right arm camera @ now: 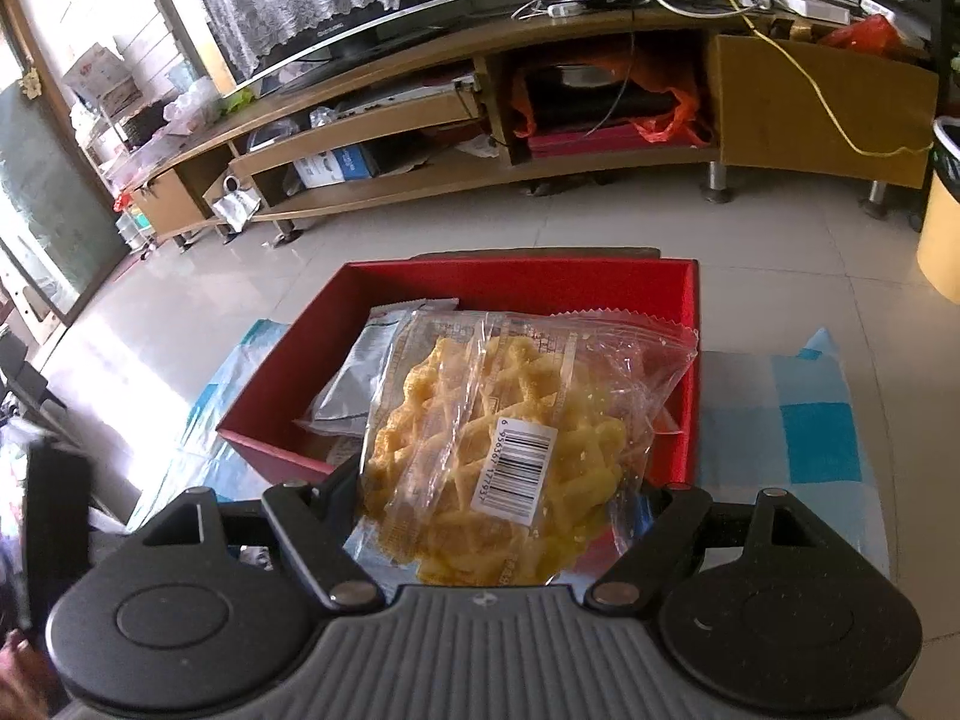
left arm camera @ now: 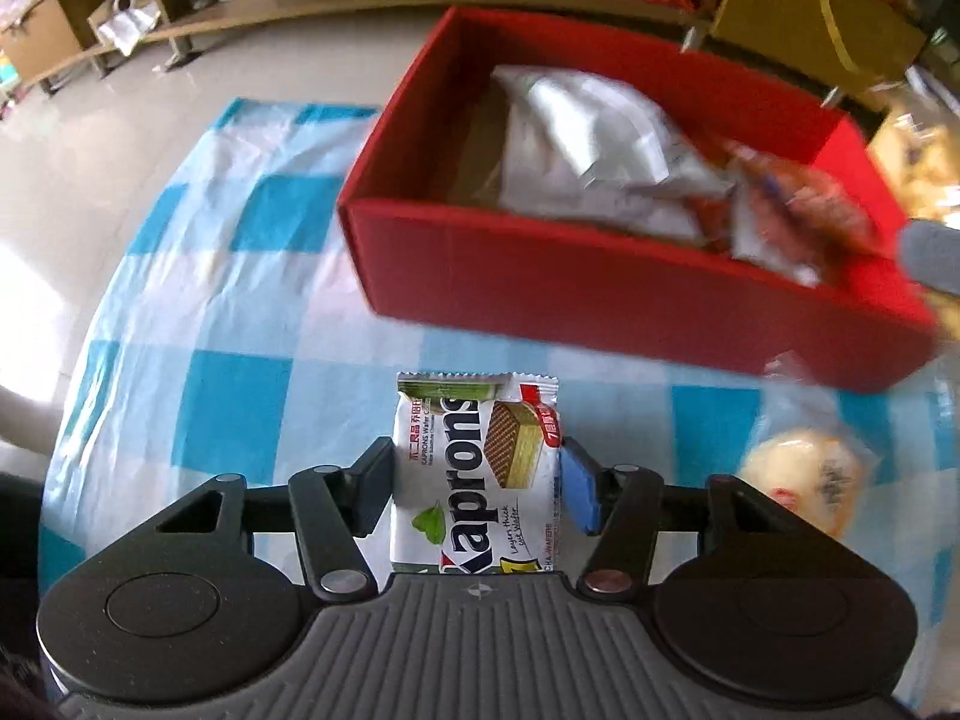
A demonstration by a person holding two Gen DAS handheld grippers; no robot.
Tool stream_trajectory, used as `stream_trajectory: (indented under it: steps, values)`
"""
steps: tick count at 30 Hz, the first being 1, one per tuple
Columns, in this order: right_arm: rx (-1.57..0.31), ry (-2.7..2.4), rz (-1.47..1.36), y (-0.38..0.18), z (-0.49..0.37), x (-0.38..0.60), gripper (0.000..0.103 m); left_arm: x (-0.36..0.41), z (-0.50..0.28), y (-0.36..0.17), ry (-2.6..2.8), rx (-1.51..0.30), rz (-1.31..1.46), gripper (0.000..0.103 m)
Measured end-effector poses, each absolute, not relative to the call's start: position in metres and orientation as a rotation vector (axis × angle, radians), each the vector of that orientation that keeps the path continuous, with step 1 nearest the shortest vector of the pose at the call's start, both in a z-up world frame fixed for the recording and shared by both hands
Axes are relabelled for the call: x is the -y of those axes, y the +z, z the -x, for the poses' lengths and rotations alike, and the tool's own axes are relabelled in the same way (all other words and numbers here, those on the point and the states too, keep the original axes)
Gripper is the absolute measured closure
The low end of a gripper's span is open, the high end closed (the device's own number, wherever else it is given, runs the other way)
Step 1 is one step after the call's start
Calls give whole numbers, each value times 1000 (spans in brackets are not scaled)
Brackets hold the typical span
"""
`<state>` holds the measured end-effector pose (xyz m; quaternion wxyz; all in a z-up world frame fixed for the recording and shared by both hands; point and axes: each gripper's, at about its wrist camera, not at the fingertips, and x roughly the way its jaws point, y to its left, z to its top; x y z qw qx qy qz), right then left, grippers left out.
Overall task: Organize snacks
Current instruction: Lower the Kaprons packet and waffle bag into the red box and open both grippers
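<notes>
A white Kaprons wafer packet (left arm camera: 468,450) lies on the blue-and-white checked cloth (left arm camera: 240,408), and my left gripper (left arm camera: 477,468) is shut on it with a pad against each long side. Just beyond stands the red box (left arm camera: 600,294), which holds a silver packet (left arm camera: 588,138) and a blurred reddish packet (left arm camera: 792,210). My right gripper (right arm camera: 504,483) is shut on a clear bag of yellow lattice snacks (right arm camera: 480,420), held over the near part of the red box (right arm camera: 270,456). The silver packet (right arm camera: 360,372) shows behind the bag.
A round yellow snack in a clear wrapper (left arm camera: 804,480) lies on the cloth to the right of the wafer packet. A long wooden TV cabinet (right arm camera: 480,168) runs across the tiled floor behind. A yellow bin (right arm camera: 942,216) stands at the far right.
</notes>
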<state>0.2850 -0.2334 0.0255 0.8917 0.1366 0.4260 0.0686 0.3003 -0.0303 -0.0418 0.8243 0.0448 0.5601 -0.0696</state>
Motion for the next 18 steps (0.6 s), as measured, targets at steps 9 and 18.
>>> stream_trajectory:
  steps: [9,18]
  values:
    - [-834,104,-320,35,-286,244,27,57,-295,34,-167,-922,-118,39]
    - [-815,87,-340,35,-300,249,27,78,-331,40,-129,-859,-140,38]
